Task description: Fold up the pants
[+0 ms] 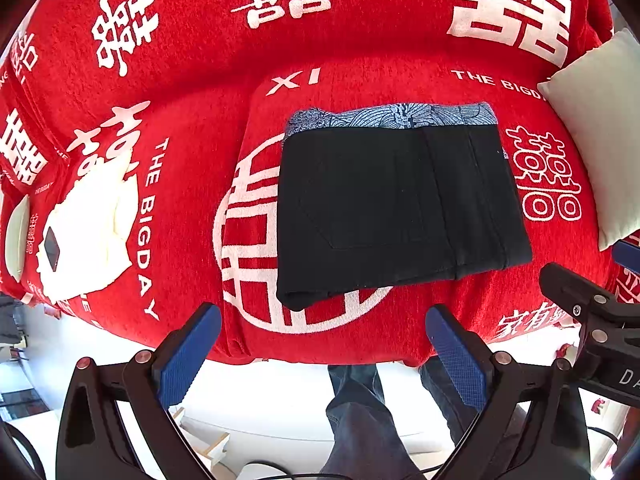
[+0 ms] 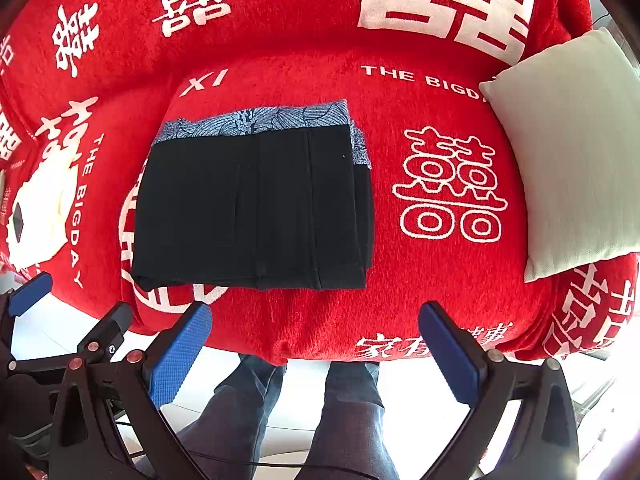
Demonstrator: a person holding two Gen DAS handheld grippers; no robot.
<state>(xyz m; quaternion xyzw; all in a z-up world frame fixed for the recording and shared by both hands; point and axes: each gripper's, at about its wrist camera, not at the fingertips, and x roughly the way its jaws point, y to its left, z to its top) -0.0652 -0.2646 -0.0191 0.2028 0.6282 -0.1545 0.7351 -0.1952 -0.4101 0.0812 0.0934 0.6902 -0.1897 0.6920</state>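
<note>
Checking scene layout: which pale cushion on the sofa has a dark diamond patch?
The cream cushion left of the folded black pants; the white striped pillow on the right is plain.

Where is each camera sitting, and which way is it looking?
Left wrist: sits on the left gripper, looking forward over the sofa; its open blue fingers, the right gripper and the person's legs show.
Right wrist: sits on the right gripper, facing the same way; its open fingers, the left gripper's tip and the legs show.
Both share the folded pants and the white pillow.
</note>
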